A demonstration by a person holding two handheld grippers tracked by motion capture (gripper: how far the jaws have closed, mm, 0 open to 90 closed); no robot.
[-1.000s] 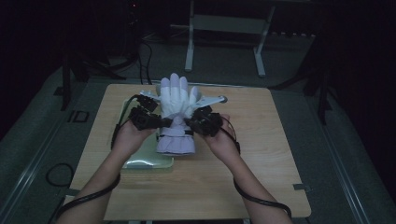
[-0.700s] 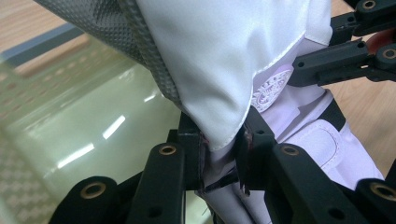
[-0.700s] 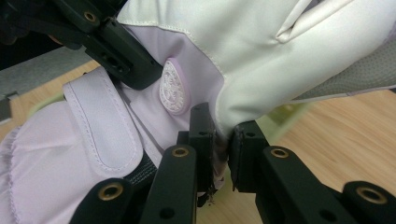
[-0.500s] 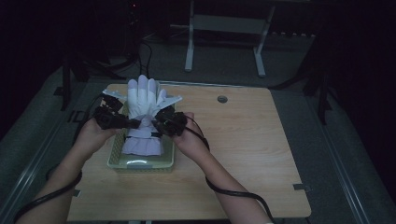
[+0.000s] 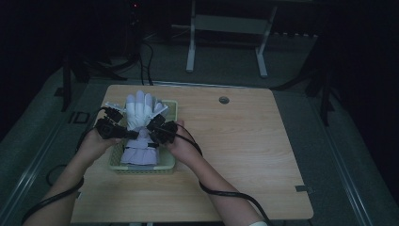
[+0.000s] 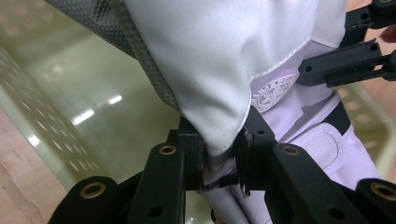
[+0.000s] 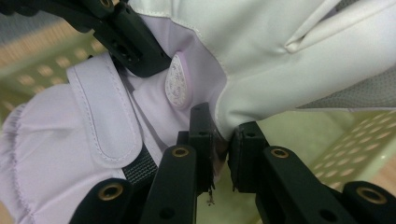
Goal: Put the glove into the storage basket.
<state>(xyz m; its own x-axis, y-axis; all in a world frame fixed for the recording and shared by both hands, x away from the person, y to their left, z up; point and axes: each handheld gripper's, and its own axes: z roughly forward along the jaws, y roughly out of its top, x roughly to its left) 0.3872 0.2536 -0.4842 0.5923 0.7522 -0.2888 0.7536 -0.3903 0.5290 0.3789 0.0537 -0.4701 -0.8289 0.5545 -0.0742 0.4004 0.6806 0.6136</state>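
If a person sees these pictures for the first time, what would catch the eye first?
First, the white and lilac glove, bright against the dark room, held over the pale green basket at the left part of the wooden table. Then the two black tools: the left gripper and the right gripper each pinch an edge of the glove from either side, near its wrist strap. In both gripper views the jaws are closed on white fabric.

The pale wooden table lies bare to the right of the shallow pale-green perforated plastic basket, so a hand could pass freely there. Over the basket, the white and lilac fabric glove takes up the room, leaving narrow gaps along the basket's walls.
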